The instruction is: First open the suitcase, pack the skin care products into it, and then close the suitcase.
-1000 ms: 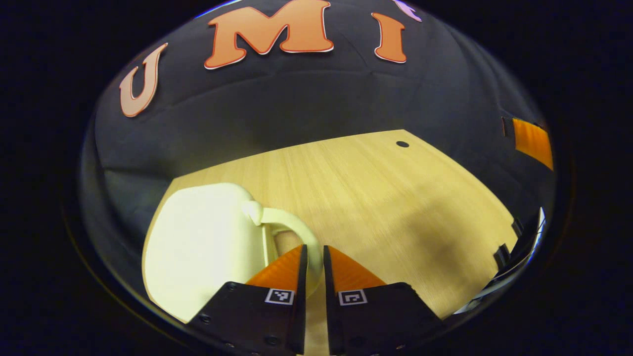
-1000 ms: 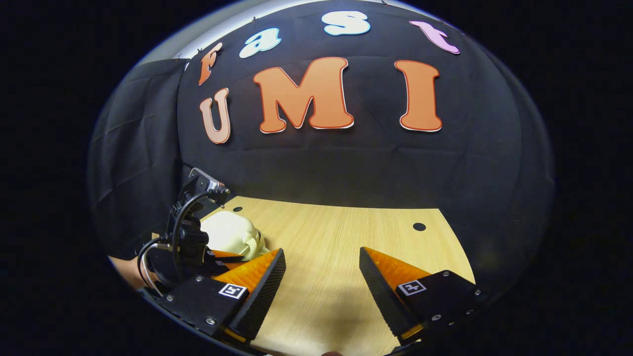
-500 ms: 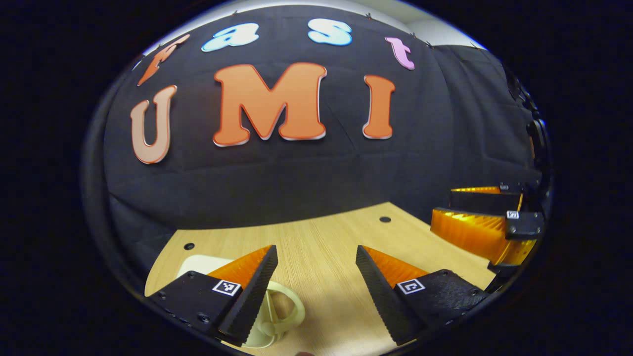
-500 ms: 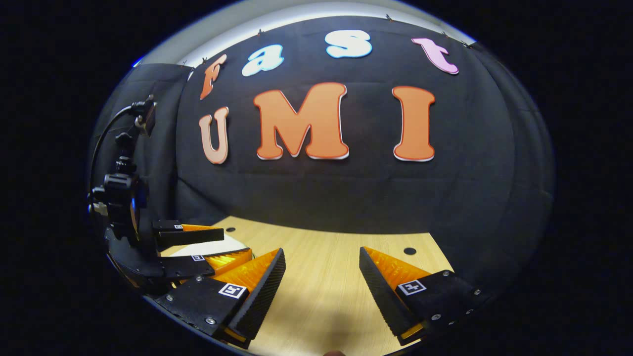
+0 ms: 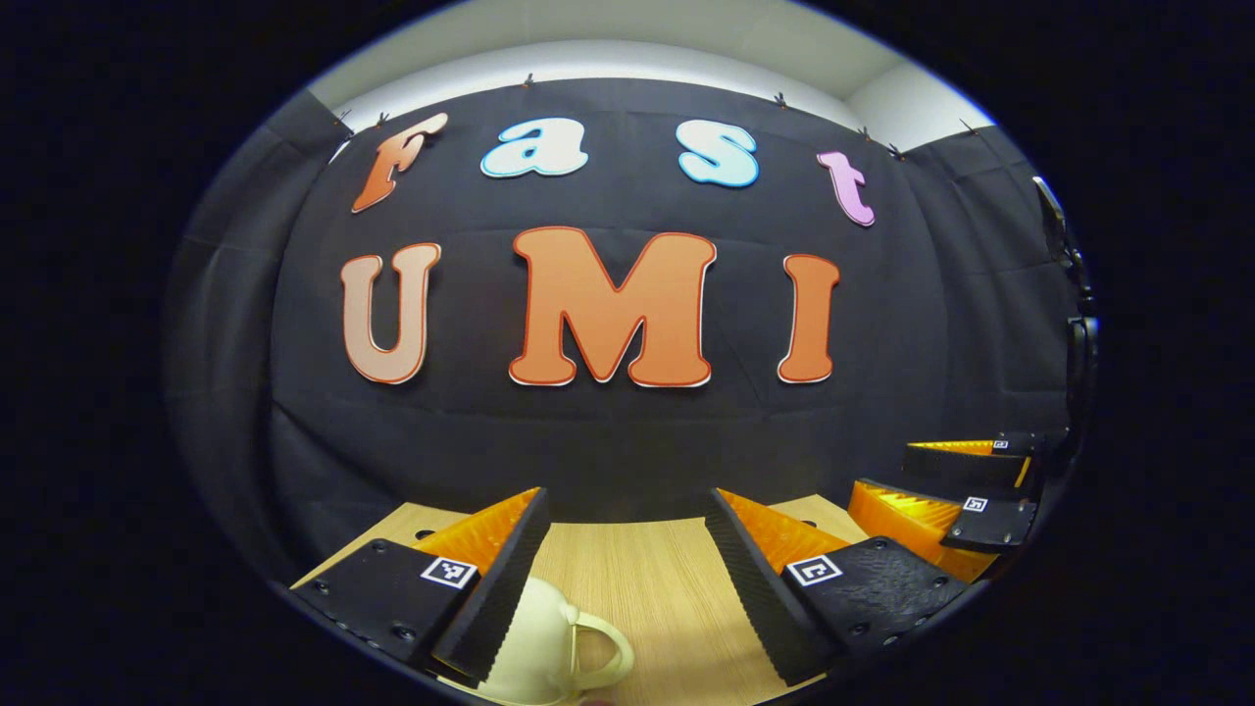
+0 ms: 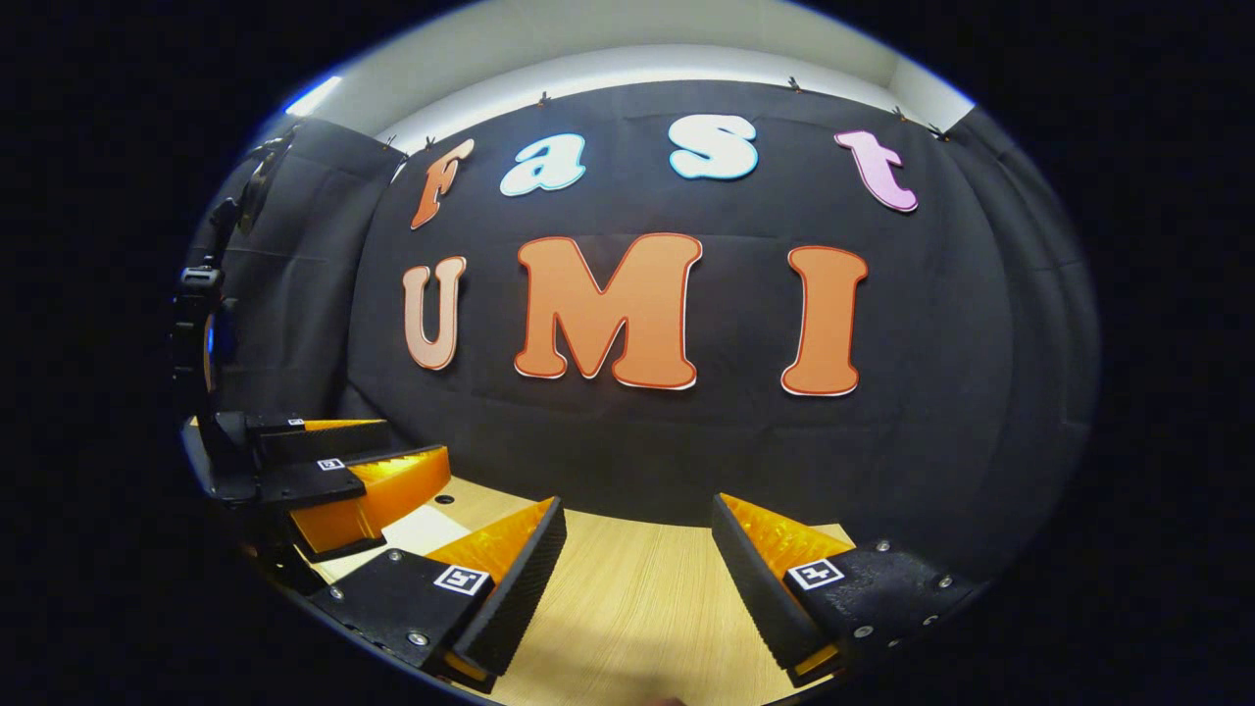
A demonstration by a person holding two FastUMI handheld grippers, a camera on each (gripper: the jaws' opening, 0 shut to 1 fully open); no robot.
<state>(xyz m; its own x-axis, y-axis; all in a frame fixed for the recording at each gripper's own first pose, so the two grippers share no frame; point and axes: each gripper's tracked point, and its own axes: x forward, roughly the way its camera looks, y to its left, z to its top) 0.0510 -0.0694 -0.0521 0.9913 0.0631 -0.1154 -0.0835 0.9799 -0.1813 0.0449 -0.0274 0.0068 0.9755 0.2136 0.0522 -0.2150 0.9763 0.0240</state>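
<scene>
Left gripper view looks level across the wooden bench toward the black cloth wall, with the left tongs spread wide apart and holding nothing. Just under the left finger sits the cream suitcase, shut, its looped handle turned toward the gap between the fingers; nothing touches it. No brand or label can be read on its shell. Small square black-and-white markers sit on the finger bases.

Off to the right edge, the right tongs hang above the bench. Right gripper view shows these right tongs likewise wide open and empty, with the left tongs at the left above a pale patch of suitcase.
</scene>
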